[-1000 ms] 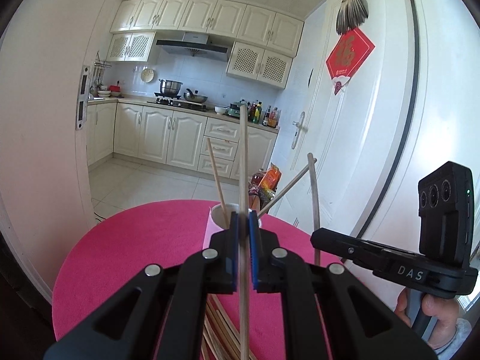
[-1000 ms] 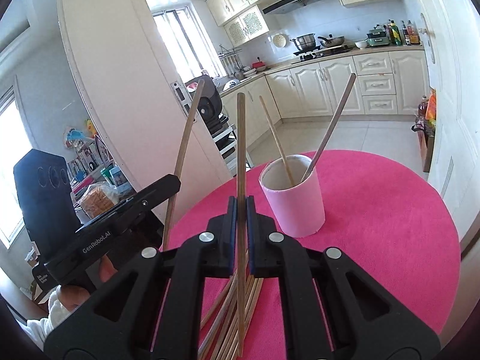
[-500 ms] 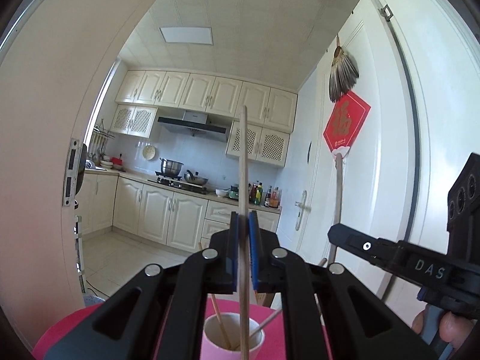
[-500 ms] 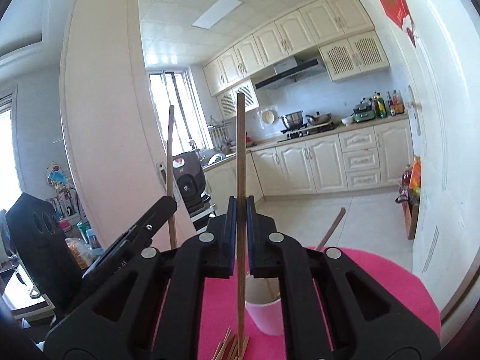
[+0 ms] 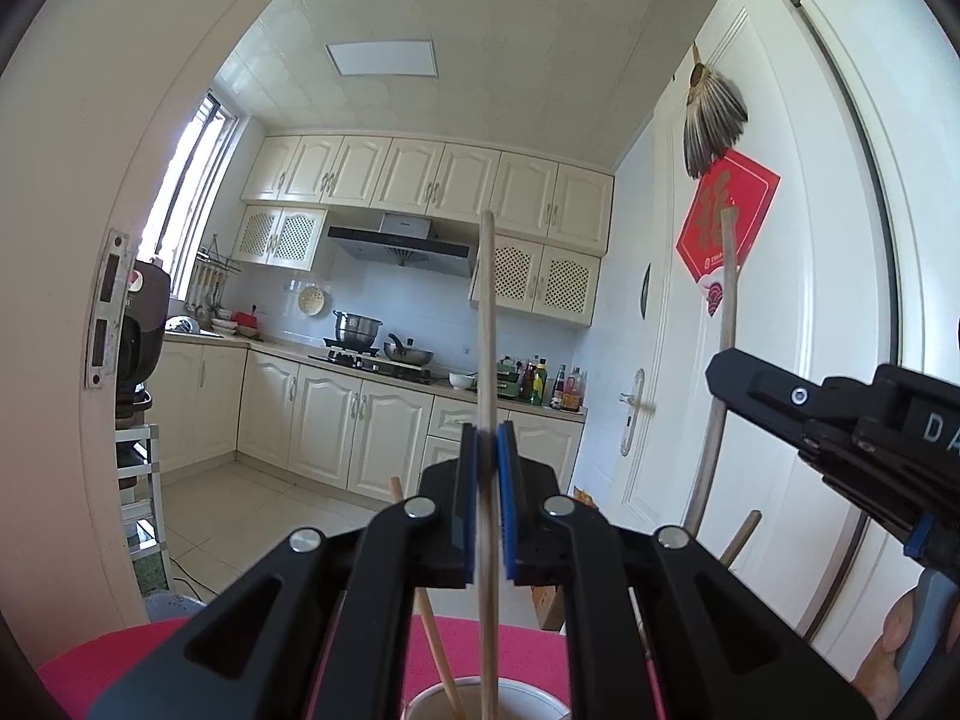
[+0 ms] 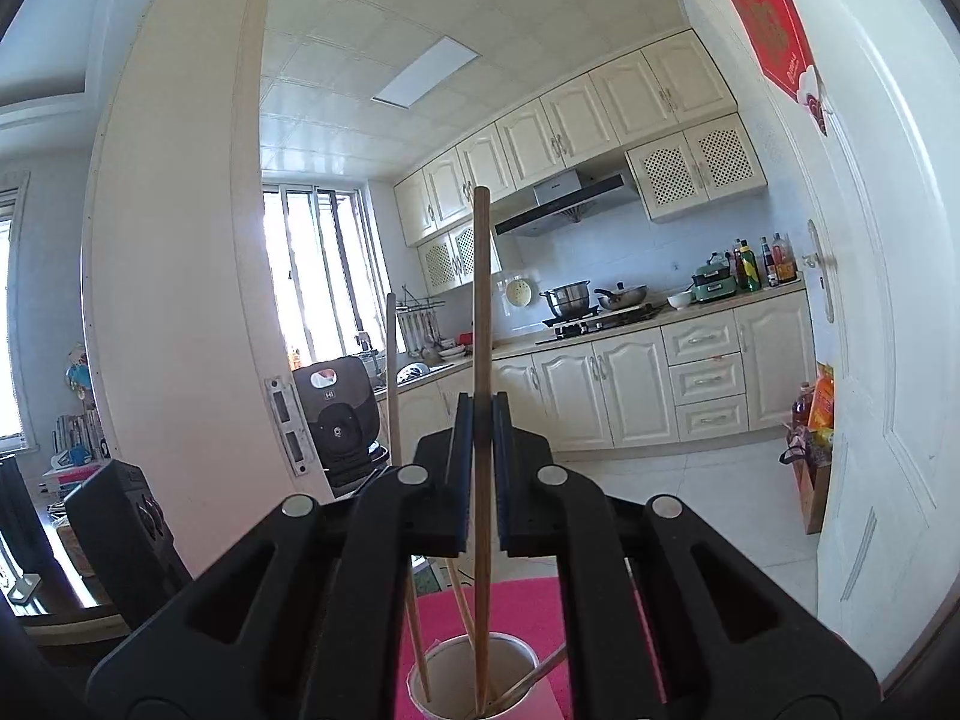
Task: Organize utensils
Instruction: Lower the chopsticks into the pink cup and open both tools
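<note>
Bright daylight fills both views, pouring in from the kitchen window (image 6: 318,276), which blows out to near white in the right wrist view. The ceiling panel light (image 5: 382,58) glows flat and pale. Heavy fisheye bending here: the door frame (image 5: 72,228) and white door (image 5: 810,312) curve hard toward the edges, and black vignette closes every corner. The kitchen cabinets (image 6: 630,384) read sharp with soft, faint shadows. Up close, the black gripper bodies go dark, nearly detail-free, and slightly soft.

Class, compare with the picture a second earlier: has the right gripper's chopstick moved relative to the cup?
Yes. The right gripper has brought its chopstick from before the cup, over loose chopsticks, to the cup's mouth.
</note>
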{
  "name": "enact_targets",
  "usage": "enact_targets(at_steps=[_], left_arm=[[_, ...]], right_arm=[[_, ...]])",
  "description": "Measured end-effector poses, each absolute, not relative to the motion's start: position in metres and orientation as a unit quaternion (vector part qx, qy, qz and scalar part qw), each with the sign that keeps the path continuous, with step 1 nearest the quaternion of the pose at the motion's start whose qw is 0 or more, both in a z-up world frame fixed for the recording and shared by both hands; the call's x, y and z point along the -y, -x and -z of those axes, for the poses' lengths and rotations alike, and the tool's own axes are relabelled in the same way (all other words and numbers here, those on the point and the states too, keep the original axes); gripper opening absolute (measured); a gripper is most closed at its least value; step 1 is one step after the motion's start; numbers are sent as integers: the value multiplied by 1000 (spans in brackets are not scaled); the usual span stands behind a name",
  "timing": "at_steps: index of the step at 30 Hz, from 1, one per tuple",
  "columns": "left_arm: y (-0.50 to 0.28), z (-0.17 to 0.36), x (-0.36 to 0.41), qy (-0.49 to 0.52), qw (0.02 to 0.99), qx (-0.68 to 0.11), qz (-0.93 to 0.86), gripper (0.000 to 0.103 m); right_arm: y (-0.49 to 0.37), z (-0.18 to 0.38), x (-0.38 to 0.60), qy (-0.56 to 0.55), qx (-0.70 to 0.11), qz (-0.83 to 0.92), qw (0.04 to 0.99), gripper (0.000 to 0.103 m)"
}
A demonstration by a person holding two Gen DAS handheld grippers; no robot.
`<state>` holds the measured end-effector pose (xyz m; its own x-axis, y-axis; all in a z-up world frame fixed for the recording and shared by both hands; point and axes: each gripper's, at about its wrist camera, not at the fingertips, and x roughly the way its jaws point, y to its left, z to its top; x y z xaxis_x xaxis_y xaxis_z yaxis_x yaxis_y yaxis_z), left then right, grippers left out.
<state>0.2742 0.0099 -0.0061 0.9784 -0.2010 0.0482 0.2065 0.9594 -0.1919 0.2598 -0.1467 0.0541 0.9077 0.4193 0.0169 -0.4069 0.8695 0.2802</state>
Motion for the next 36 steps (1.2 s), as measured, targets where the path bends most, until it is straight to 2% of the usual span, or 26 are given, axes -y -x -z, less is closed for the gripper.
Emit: enact_targets(at_steps=[15, 16, 17, 18, 24, 26, 33, 35, 36], left_arm=[[-267, 31, -25, 91, 990, -54, 98, 9], [-265, 30, -26, 91, 989, -57, 99, 12], [-262, 28, -27, 92, 989, -61, 98, 26], [-259, 27, -29, 92, 989, -64, 97, 32], [-237, 17, -35, 84, 991, -65, 86, 41], [-231, 13, -37, 80, 991, -69, 80, 47], [-210, 6, -49, 71, 992, -81, 63, 55], [-203, 4, -52, 70, 992, -83, 59, 59], [-200, 3, -54, 68, 992, -84, 58, 62]], right_arm=[[-249, -32, 135, -111, -53, -213, 969, 7], [-246, -31, 134, -109, -55, -211, 970, 7], [-245, -31, 133, -106, -56, -209, 971, 7], [-244, -30, 133, -104, -57, -206, 971, 7], [-235, -27, 130, -96, -67, -197, 973, 7], [-234, -26, 129, -94, -71, -194, 974, 7], [-224, -25, 126, -85, -85, -178, 977, 7], [-221, -25, 125, -83, -88, -172, 978, 11], [-219, -26, 126, -83, -88, -169, 978, 22]])
